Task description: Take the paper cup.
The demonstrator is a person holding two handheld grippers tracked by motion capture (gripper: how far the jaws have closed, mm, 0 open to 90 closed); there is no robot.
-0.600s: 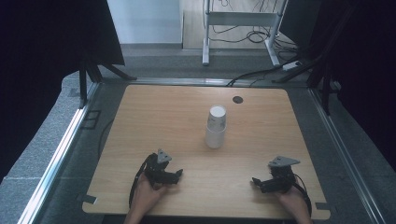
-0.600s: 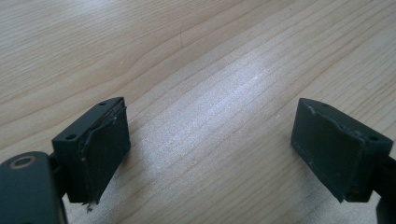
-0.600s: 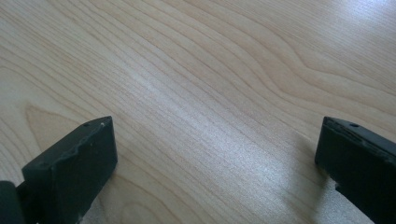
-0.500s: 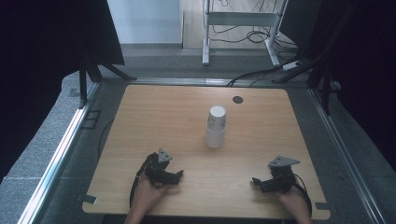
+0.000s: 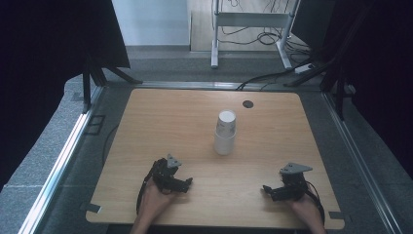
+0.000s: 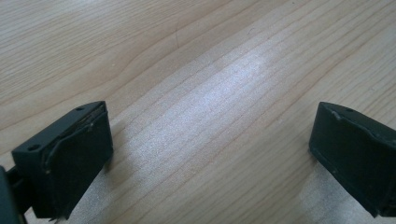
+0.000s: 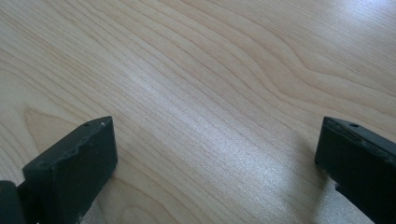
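1. High view: a stack of white paper cups (image 5: 225,132) stands upright near the middle of the wooden table (image 5: 160,122), a small dark disc (image 5: 248,104) beyond it toward the far edge. The left gripper (image 5: 187,182) and right gripper (image 5: 267,189) rest by the near edge, each well apart from the cups (one to either side)
2. Left gripper view: the left gripper (image 6: 210,154) has its jaws spread wide over bare wood, nothing between them
3. Right gripper view: the right gripper (image 7: 217,163) likewise gapes wide, empty, over the tabletop
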